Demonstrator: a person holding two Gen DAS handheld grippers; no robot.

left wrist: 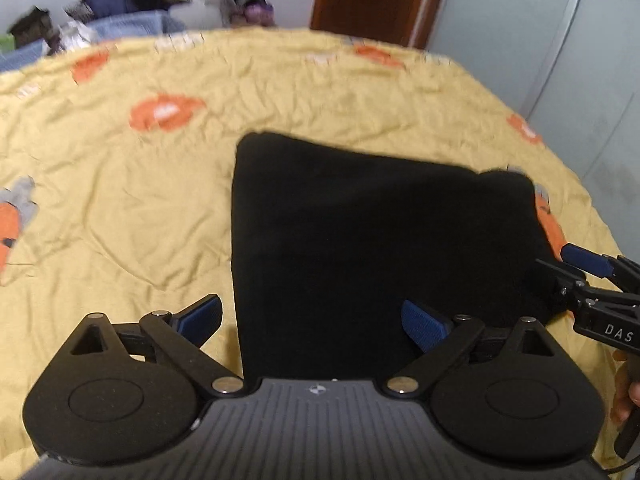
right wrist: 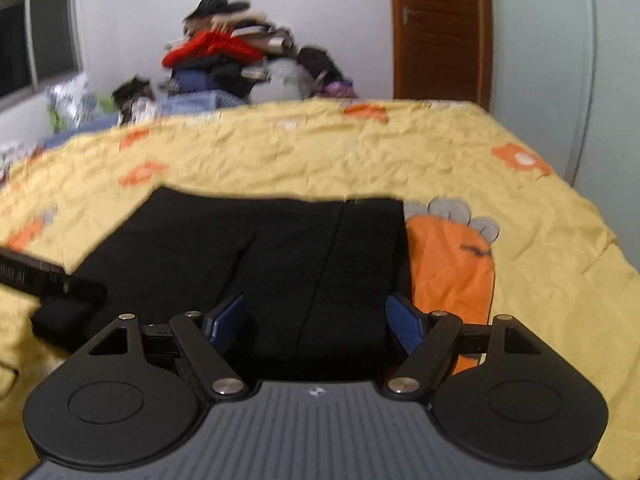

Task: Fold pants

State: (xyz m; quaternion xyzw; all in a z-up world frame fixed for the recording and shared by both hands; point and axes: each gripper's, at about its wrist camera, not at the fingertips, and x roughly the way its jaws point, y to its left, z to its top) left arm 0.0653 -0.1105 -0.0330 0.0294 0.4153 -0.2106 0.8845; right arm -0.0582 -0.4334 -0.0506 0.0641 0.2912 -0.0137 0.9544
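On the bed (left wrist: 120, 208), yellow cover with orange prints | black pants (left wrist: 360, 248) folded flat near its right edge | left tool (left wrist: 312, 320) spread apart over pants' near edge | right tool (right wrist: 316, 320) spread apart above pants, gripping nothing

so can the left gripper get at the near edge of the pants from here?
Probably yes. The left gripper is open, with the black pants lying flat on the yellow bedspread between its fingers, nothing in between.
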